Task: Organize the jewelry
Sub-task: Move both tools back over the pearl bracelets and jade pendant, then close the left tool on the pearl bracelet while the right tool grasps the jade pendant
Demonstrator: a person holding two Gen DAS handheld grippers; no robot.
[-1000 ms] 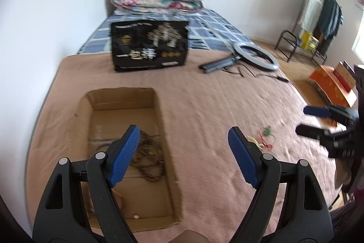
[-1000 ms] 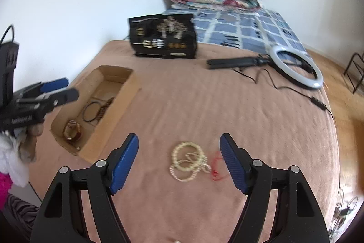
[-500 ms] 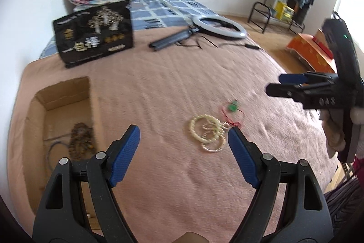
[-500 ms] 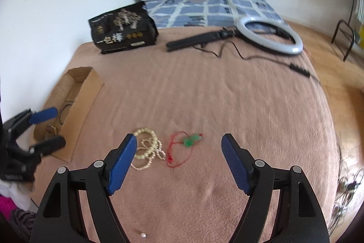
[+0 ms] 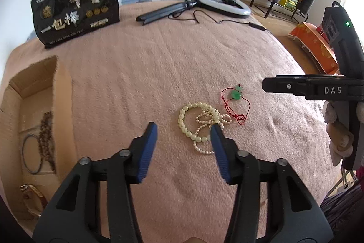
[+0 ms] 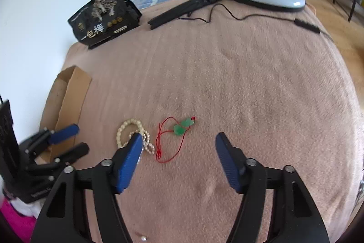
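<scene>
Cream bead and pearl bracelets [image 5: 198,122] lie tangled on the pink blanket [image 5: 159,65]. My left gripper [image 5: 183,129] hovers over them, jaws closing but still apart; its right pad overlaps the pile's edge and nothing is gripped. To the right of the pile lies a green pendant on a red cord [image 6: 182,126]. My right gripper [image 6: 178,137] hangs above it with jaws closing, the pendant framed between the pads and untouched. The bracelets [image 6: 132,129] sit by its left pad. Each view also shows the other gripper: the left gripper [image 6: 75,140] and a right finger [image 5: 295,87].
An open cardboard box [image 5: 61,92] at the blanket's left edge holds brown beads [image 5: 45,133], a thin bangle [image 5: 31,152] and a watch [image 5: 31,195]. A black printed bag [image 5: 77,8] and a ring light with cable [image 5: 220,3] lie farther back. A loose pearl [image 6: 143,237] lies near me.
Both grippers sank toward the blanket. The left one swung from over the box to the bracelets; the right one shifted from the bracelets to the pendant. Both jaws narrowed.
</scene>
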